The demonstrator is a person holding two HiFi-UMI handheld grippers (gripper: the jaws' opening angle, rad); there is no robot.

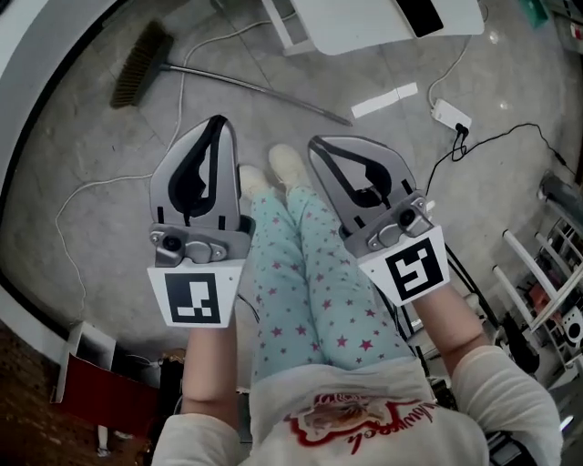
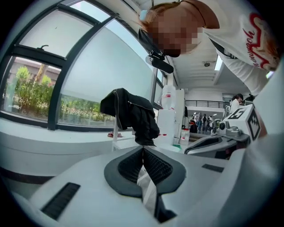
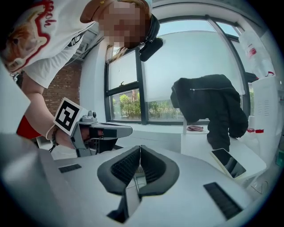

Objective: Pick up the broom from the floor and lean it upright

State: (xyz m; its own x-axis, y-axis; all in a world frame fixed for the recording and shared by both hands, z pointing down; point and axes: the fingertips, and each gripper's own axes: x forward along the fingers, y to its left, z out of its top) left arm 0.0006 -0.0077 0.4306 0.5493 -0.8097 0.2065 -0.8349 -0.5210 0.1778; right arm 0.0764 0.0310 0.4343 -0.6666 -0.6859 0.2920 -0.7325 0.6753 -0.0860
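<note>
The broom (image 1: 228, 80) lies flat on the grey floor in the head view, its brown brush head (image 1: 141, 65) at the upper left and its thin metal handle running right toward the middle. My left gripper (image 1: 219, 121) and right gripper (image 1: 315, 144) hang side by side above the person's legs, short of the handle and apart from it. Both are shut with nothing between the pads. In the left gripper view the left gripper (image 2: 143, 149) shows its pads meeting. The right gripper (image 3: 140, 149) looks the same in its own view. Neither gripper view shows the broom.
A white table (image 1: 383, 23) stands at the top, with a power strip (image 1: 451, 114) and cables on the floor to the right. A white strip (image 1: 384, 100) lies near the handle's end. A rack (image 1: 547, 273) stands at right. A black jacket (image 3: 213, 106) hangs by the window.
</note>
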